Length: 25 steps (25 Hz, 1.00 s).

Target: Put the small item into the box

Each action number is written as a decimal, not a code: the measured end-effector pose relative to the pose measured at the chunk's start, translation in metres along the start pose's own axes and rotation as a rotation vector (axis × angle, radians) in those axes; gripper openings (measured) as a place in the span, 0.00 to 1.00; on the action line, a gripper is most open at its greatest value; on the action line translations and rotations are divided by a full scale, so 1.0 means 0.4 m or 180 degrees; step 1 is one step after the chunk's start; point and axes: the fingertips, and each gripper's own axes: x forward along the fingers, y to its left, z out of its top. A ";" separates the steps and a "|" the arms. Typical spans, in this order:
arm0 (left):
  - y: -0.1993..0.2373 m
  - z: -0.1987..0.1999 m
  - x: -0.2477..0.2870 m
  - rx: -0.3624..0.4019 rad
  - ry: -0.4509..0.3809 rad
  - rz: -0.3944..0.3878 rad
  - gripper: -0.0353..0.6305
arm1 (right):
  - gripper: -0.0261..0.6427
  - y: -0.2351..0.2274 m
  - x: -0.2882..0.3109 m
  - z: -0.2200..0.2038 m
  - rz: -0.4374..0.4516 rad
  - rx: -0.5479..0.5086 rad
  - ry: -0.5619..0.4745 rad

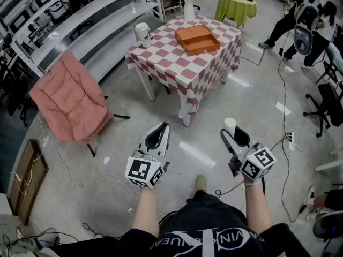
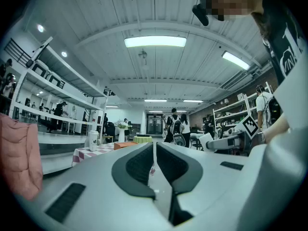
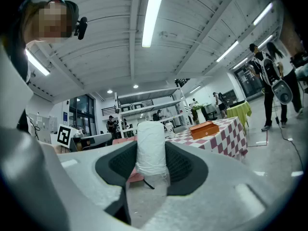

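Note:
The orange box (image 1: pixel 197 39) lies open on a pink-and-white checked table (image 1: pixel 177 68) far ahead of me; the right gripper view shows the orange box (image 3: pixel 204 129) small in the distance. My right gripper (image 1: pixel 232 132) is shut on a white wrapped roll (image 1: pixel 230 125), which stands upright between the pads in the right gripper view (image 3: pixel 151 150). My left gripper (image 1: pixel 160 129) hangs level at the left, its jaws shut with only a thin slit and nothing in them (image 2: pixel 154 153). Both grippers are over the floor, well short of the table.
A white cup (image 1: pixel 142 33) and a flower vase (image 1: pixel 188 7) stand on the table. A chair with a pink cushion (image 1: pixel 72 98) is at left, shelves behind it. People (image 1: pixel 305 20) sit at the right. Cables and a power strip (image 1: pixel 290 139) lie on the floor.

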 end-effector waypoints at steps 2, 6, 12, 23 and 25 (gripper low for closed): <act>0.016 -0.004 0.040 -0.0027 -0.0005 0.0012 0.09 | 0.31 -0.037 0.026 0.007 0.0003 -0.0001 0.0002; 0.048 -0.012 0.110 -0.0083 -0.0007 0.0068 0.09 | 0.31 -0.097 0.076 0.010 0.0052 -0.0017 0.0053; 0.079 -0.020 0.191 -0.0147 -0.0005 0.0178 0.09 | 0.31 -0.166 0.127 0.027 0.0148 -0.0004 0.0061; 0.088 -0.031 0.284 -0.0205 -0.0030 0.0282 0.09 | 0.31 -0.278 0.152 0.057 0.0206 0.0106 -0.0021; 0.095 -0.038 0.287 -0.0250 0.0011 0.0317 0.09 | 0.31 -0.289 0.155 0.056 0.0199 0.0177 -0.0029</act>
